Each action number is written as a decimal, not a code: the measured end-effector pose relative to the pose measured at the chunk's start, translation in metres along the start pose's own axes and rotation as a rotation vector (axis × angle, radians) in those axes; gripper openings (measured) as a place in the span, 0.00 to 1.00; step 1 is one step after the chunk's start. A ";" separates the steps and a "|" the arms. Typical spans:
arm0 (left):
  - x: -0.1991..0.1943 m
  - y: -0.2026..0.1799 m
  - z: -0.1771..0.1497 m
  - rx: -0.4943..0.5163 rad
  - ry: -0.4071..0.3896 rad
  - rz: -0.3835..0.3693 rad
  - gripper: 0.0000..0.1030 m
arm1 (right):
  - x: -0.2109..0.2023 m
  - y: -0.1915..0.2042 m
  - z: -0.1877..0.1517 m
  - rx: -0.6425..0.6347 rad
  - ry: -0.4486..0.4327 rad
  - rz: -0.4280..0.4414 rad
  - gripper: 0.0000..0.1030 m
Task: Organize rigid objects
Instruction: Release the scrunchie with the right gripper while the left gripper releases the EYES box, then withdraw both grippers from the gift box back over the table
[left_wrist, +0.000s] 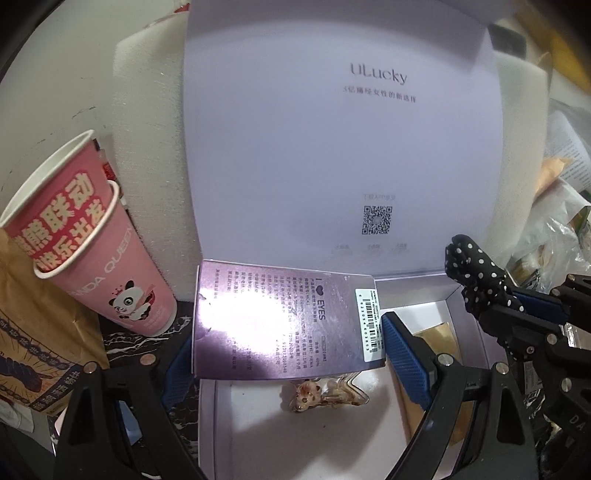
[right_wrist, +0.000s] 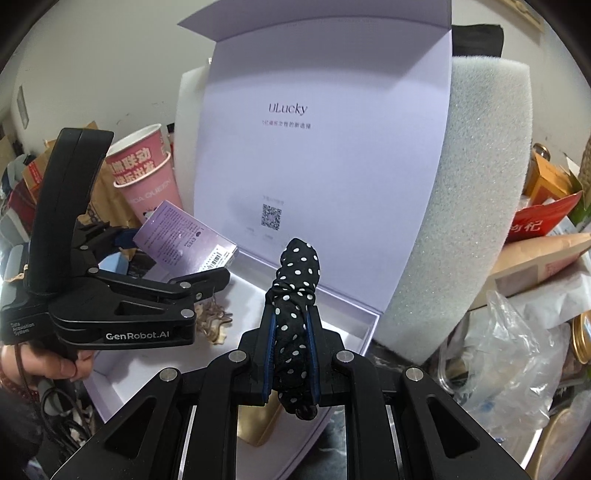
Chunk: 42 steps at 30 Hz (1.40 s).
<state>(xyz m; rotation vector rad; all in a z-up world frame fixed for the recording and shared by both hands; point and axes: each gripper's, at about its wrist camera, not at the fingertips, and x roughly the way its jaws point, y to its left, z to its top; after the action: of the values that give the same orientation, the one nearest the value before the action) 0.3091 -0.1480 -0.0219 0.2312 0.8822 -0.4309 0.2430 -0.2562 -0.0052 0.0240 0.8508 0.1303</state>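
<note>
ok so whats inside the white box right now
A tortoiseshell hair clip lies on the floor of the box, with a gold piece to its right. The purple carton in the left gripper covers the back part, so anything there is hidden.

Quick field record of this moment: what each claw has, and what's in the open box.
left claw: gripping purple carton over the box
right claw: shut on polka-dot fabric item
open gift box: lid upright; hair claw clip and gold item inside
beside box: two stacked pink paper cups
</note>
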 end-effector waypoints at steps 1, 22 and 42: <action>0.002 -0.001 0.000 0.003 0.007 -0.002 0.89 | 0.003 0.000 0.000 0.002 0.005 0.003 0.15; 0.033 0.004 -0.003 0.012 0.089 0.045 0.89 | 0.025 0.001 0.007 0.045 0.062 -0.054 0.37; -0.031 -0.001 -0.013 0.021 -0.001 0.068 0.89 | -0.030 0.002 -0.003 0.056 0.003 -0.111 0.37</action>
<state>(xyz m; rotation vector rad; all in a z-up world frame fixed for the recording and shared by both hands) 0.2819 -0.1355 -0.0056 0.2796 0.8665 -0.3770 0.2209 -0.2584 0.0154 0.0286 0.8568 0.0022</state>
